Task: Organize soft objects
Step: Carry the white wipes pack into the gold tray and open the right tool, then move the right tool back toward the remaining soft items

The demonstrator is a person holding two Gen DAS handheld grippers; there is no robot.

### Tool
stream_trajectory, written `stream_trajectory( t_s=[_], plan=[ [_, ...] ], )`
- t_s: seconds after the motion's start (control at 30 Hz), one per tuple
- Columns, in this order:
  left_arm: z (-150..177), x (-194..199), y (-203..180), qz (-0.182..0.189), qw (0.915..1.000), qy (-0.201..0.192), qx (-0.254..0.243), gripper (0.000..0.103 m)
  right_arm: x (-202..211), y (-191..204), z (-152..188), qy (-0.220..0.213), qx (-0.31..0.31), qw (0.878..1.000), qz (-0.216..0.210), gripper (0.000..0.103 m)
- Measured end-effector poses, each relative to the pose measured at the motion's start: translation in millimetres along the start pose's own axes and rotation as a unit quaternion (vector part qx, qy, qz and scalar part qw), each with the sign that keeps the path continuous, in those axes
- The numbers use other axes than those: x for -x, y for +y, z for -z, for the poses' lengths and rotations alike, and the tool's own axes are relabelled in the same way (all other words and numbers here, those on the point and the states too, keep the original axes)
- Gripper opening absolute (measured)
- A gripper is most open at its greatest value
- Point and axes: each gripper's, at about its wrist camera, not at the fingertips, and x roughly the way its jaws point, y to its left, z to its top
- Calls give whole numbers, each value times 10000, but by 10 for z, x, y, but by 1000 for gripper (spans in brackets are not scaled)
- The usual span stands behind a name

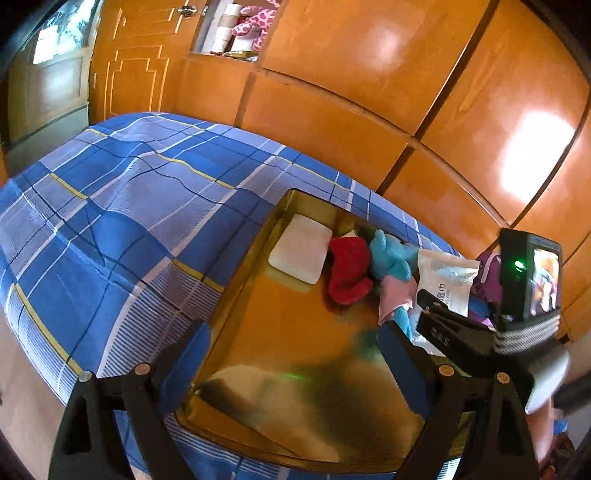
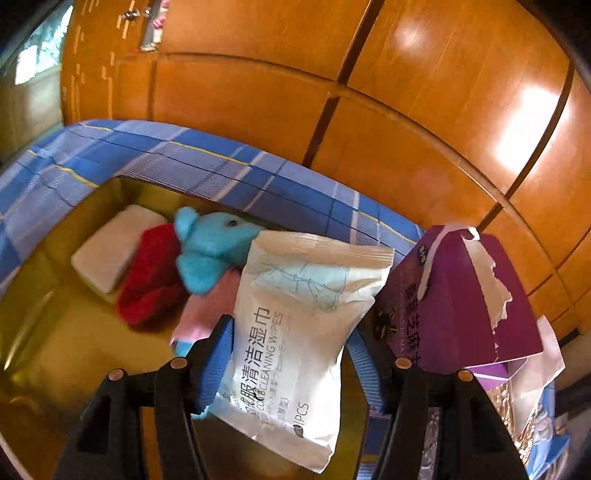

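right wrist view: right gripper (image 2: 288,354) pinches a white cleaning wipes pack (image 2: 295,332) between its blue pads. left gripper (image 1: 295,354) spread wide, empty, over the gold tray (image 1: 295,332). pack hangs above the tray, beside a blue plush toy (image 2: 210,251), red knit item (image 2: 147,277), white pad (image 2: 110,247) and purple carton (image 2: 454,295). tray sits on a blue plaid bedsheet (image 1: 110,206) by an orange wardrobe (image 1: 369,92).

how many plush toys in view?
2. A blue plush toy lies in the gold tray, between the red cloth and the wipes pack. A pink spotted plush toy sits in the wall niche. Others may be hidden behind the pack.
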Motion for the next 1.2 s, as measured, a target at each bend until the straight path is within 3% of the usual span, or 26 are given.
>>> stream_trajectory(
  t_s=[0.33, 0.57, 0.73, 0.93, 1.07, 1.2],
  plan=[
    [59, -15, -58, 21, 9999, 82, -60, 93, 157, -65, 20, -115, -307, 9994, -64, 69],
    [101, -40, -112, 29, 9998, 166, -134, 93, 266, -94, -42, -520, -275, 9982, -148, 76],
    [122, -41, -116, 1, 9998, 178, -125, 93, 678, -165, 23, -907, -564, 9908, -834, 76],
    [137, -63, -104, 9, 9997, 244, -75, 93, 1121, -114, 430, -1110, 133, 9789, -1708, 76],
    [195, -70, -187, 114, 9994, 279, -171, 93, 1277, -231, 735, -1161, 294, 9751, -1867, 76],
    [258, -61, -327, 313, 9984, 320, -356, 95, 1422, -600, 959, -1290, -120, 9680, -2151, 76]
  ],
)
